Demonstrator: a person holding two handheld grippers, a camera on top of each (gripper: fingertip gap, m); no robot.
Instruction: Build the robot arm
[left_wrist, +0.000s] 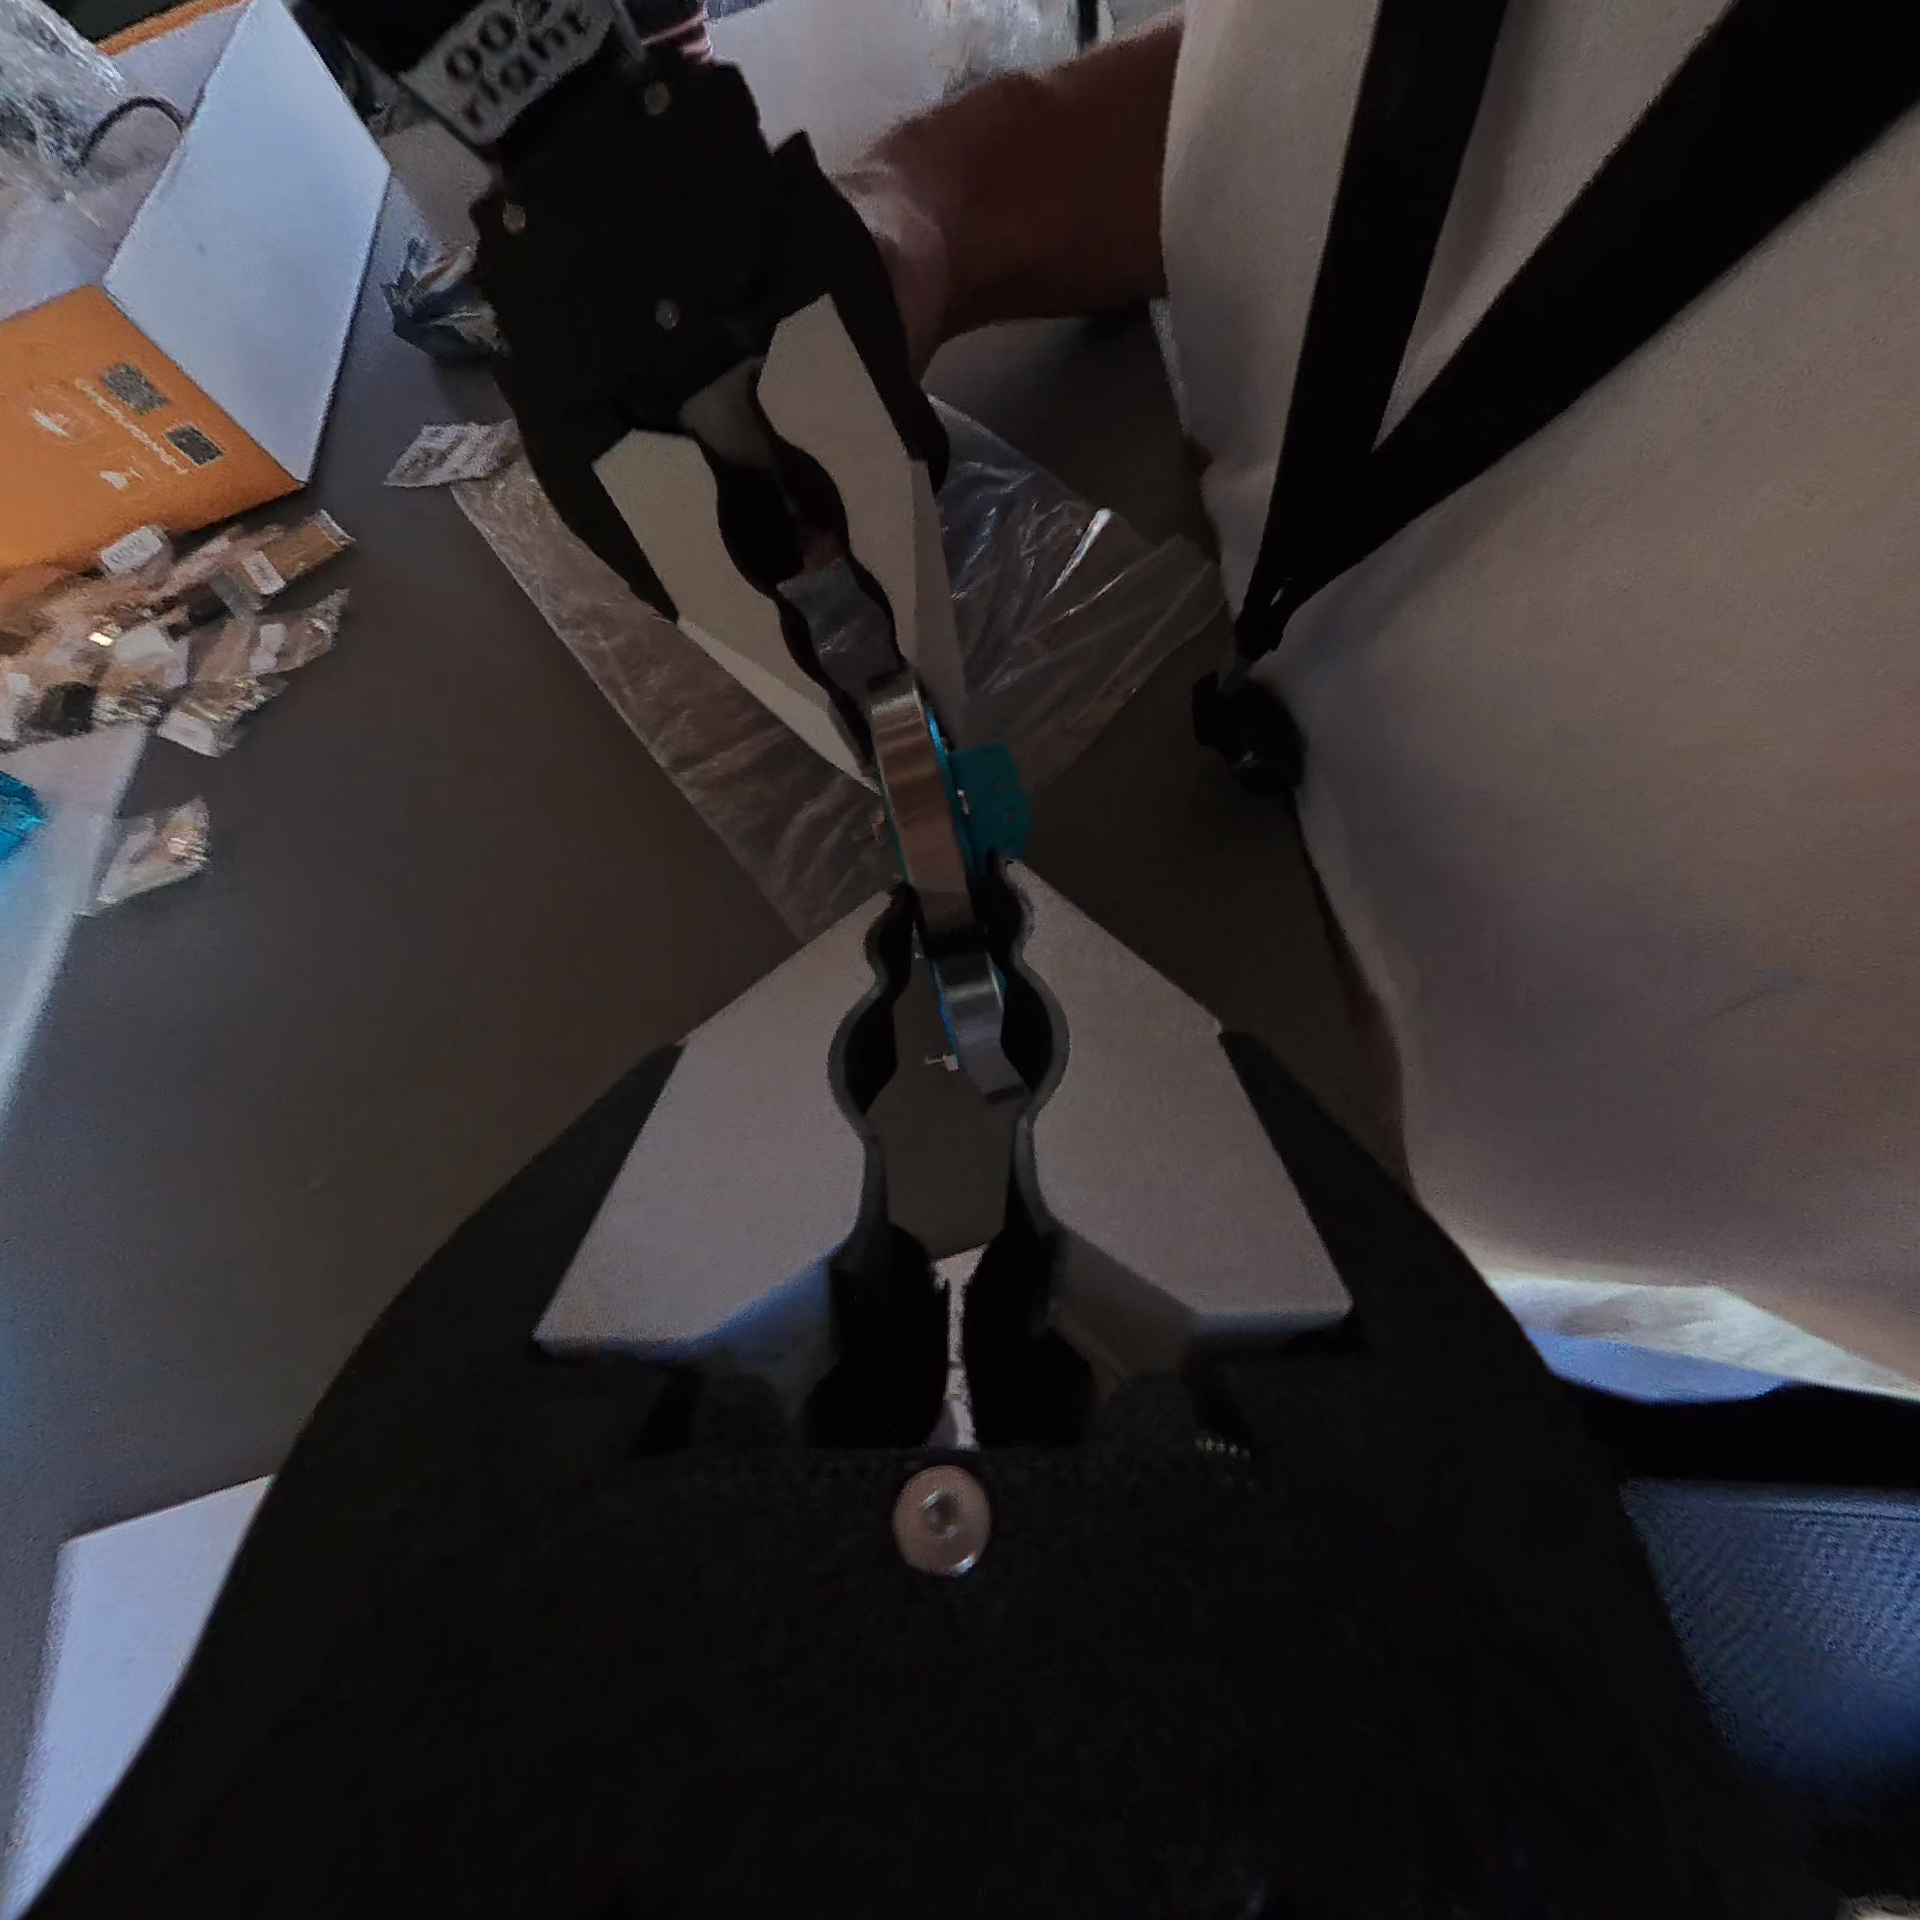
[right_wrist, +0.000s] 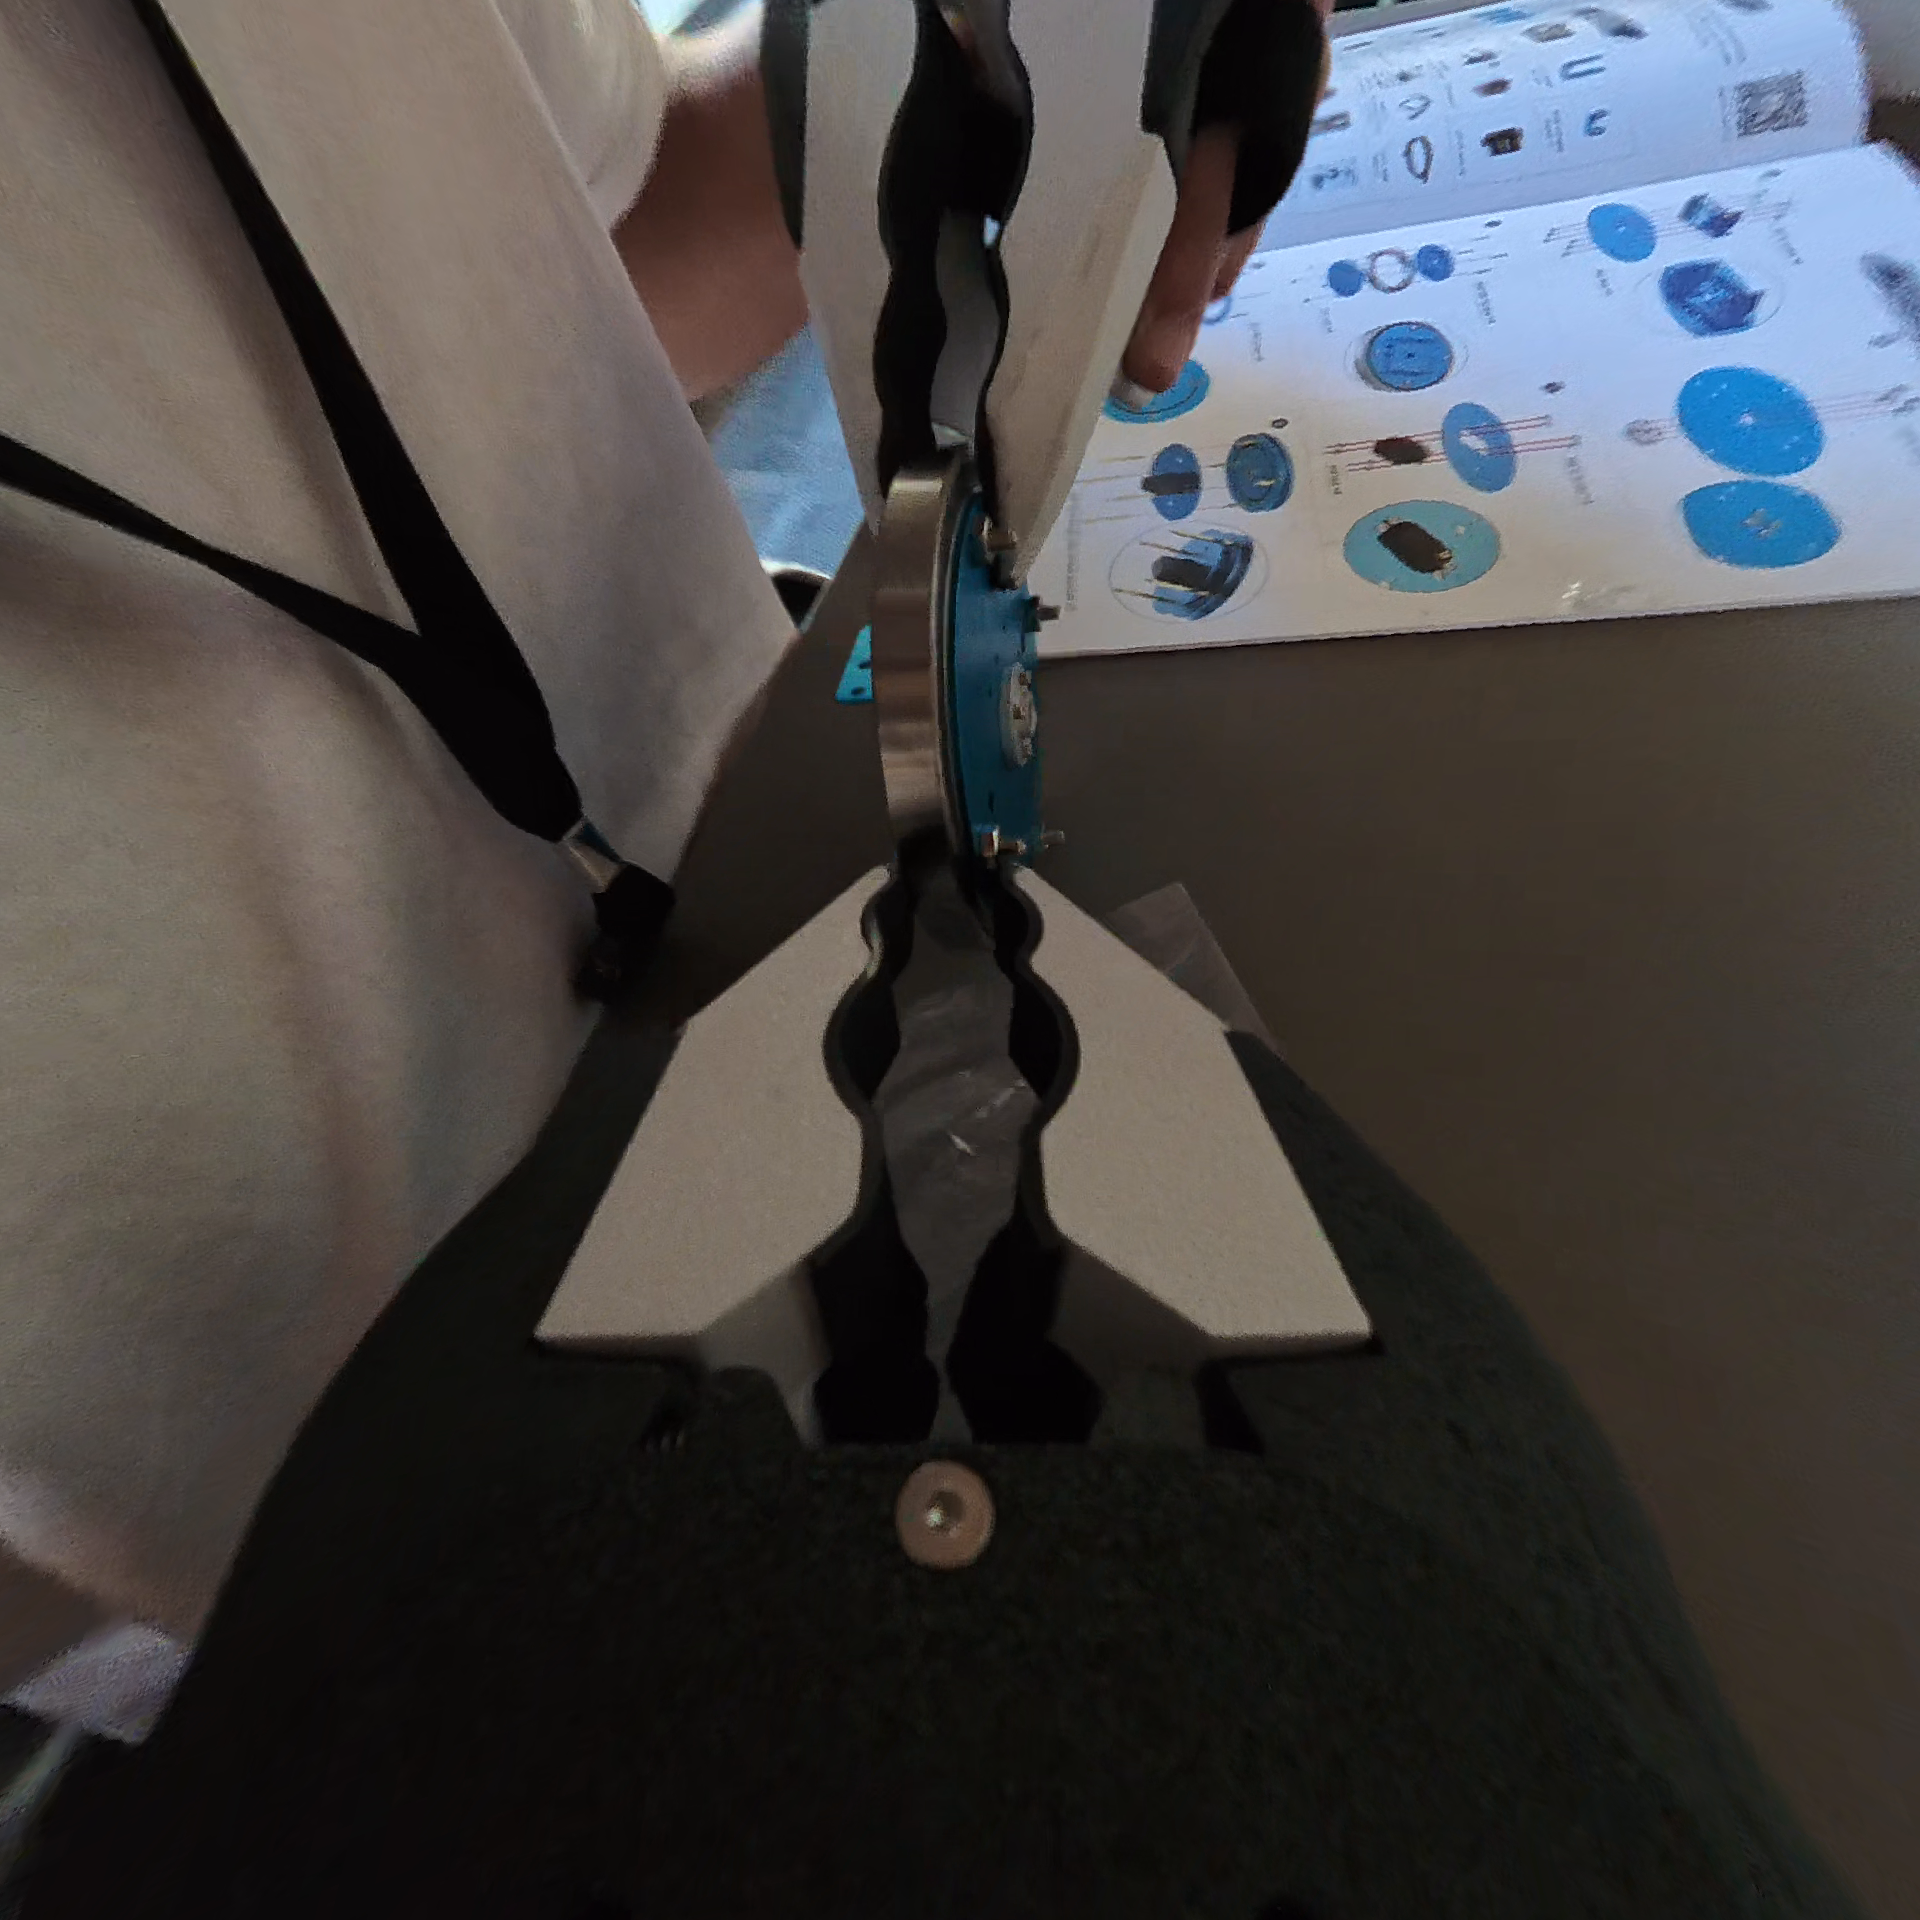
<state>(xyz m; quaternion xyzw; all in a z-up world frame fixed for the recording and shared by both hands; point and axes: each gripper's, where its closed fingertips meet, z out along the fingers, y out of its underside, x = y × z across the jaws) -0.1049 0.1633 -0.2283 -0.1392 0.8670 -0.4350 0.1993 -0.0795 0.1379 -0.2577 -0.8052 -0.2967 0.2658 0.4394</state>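
Over the grey table (right_wrist: 1455, 935), both grippers' jaws pinch opposite edges of one blue-and-silver disc (right_wrist: 935, 665).

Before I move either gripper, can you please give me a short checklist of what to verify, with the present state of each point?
1. Left gripper shut on the silver and blue disc: ok, its edge sits between the fingertips.
2. Right gripper shut on the same disc: ok, it grips the opposite edge.
3. Clear plastic film between the right fingers: not ok, film is caught in the grip.
4. Disc off the grey table: ok, it hangs between the two grippers.
5. Screws on the blue face seated: cannot tell.
6. Open instruction booklet beside the work: ok, it lies flat on the table.
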